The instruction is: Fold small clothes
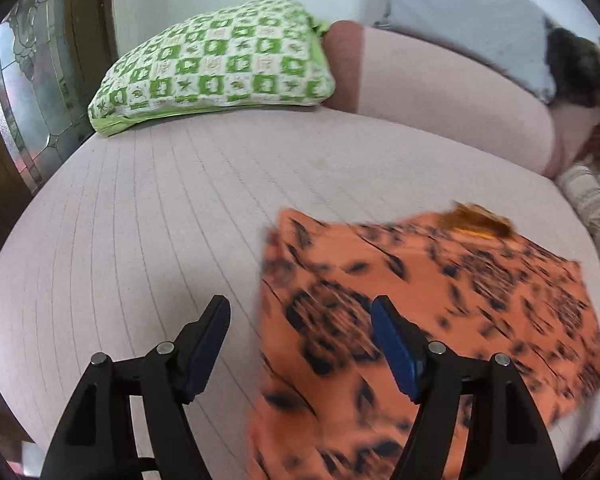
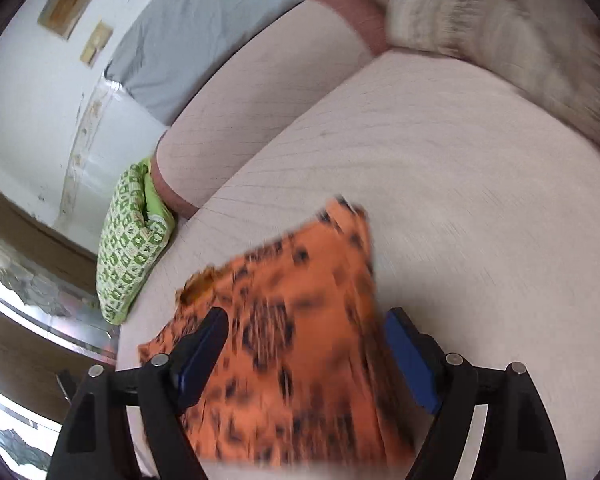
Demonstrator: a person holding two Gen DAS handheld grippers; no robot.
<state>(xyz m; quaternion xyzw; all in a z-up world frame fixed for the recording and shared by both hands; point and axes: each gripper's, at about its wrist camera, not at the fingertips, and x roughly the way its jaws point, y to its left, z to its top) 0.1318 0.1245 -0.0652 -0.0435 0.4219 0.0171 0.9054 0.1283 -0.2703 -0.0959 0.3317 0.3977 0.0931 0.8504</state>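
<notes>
**Both tongs gape over the orange garment**

Left tongs (image 1: 300, 320) spread wide, empty; orange patterned garment (image 1: 440, 300) lies at 3 o'clock on the pink sofa seat (image 1: 160, 220). Right tongs (image 2: 304, 332) wide, empty, straddling it. Green pillow (image 1: 216, 64) at 11 o'clock

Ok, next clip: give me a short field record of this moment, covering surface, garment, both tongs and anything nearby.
surface: pink sofa seat
garment: orange black-patterned cloth, lying flat on the seat, motion-blurred
left tongs: open, over the cloth's left edge, holding nothing
right tongs: open, over the cloth, holding nothing
nearby: green checked pillow at the far end of the seat; grey cushion on the backrest
</notes>
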